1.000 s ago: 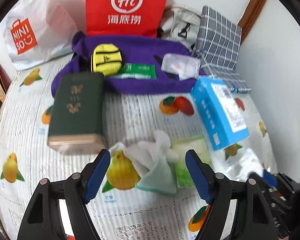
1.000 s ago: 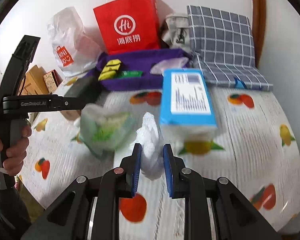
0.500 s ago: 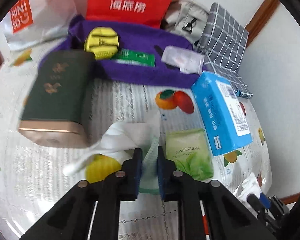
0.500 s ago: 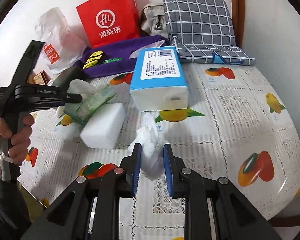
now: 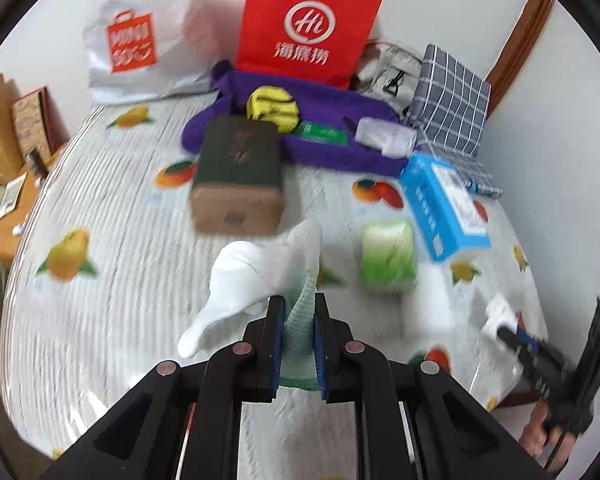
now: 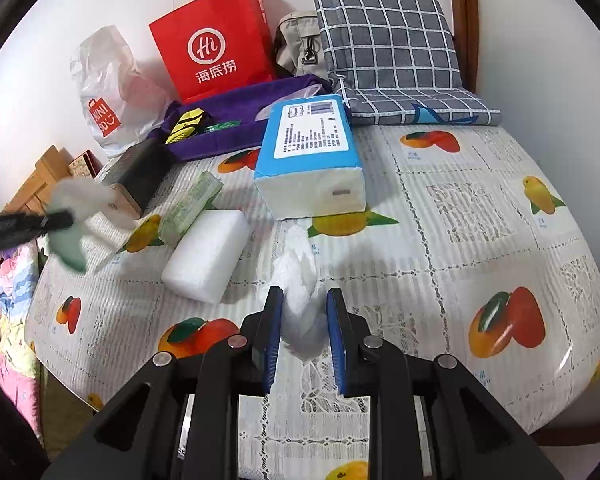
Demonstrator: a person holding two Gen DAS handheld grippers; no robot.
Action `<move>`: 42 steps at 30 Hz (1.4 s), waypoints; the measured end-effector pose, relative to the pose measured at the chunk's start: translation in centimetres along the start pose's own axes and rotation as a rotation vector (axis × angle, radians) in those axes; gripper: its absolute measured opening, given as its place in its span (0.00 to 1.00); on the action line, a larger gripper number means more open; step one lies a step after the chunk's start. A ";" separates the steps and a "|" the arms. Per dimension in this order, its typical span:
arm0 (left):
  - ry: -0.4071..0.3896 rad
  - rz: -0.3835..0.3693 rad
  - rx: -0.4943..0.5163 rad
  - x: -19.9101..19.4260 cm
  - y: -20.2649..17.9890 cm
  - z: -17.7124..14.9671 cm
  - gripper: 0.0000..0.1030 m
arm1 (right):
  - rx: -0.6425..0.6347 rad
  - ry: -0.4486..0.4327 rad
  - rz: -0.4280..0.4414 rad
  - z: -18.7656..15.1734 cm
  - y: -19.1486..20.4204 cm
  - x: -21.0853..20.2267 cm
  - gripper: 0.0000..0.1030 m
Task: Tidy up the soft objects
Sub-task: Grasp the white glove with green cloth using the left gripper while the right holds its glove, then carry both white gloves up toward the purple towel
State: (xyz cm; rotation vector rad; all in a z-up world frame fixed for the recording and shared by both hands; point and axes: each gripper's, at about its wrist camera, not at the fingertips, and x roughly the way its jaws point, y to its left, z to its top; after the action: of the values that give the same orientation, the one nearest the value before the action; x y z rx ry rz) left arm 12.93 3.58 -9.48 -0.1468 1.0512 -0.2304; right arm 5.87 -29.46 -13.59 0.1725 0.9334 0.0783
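My left gripper (image 5: 298,322) is shut on a white and green sock (image 5: 260,276) and holds it above the fruit-print tablecloth (image 5: 112,304); the sock also shows blurred at the left of the right wrist view (image 6: 74,216). My right gripper (image 6: 302,320) is shut on a crumpled white plastic bag (image 6: 296,276) near the table's front. A green tissue pack (image 5: 386,258), a white foam block (image 6: 208,254) and a blue tissue pack (image 6: 312,152) lie on the table.
A dark green box (image 5: 238,172) lies left of centre. At the back are a purple cloth (image 5: 324,136) with small items, a red paper bag (image 5: 306,24), a white Miniso bag (image 5: 140,44) and a grey checked cushion (image 6: 388,52).
My left gripper closed on the sock and lifted it up and left. My right gripper, still holding the white bag, drew back toward the table's front and its jaws stand a little wider.
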 end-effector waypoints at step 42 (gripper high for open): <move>-0.001 0.201 0.043 7.1 0.7 -2.5 0.23 | -0.035 0.094 0.027 -1.5 -1.4 4.5 0.32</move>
State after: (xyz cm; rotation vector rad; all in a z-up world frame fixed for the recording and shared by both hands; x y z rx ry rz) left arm 14.19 2.46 -16.83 -0.0018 1.0518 -0.0713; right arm 7.33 -30.00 -18.26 0.1497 1.0228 0.1289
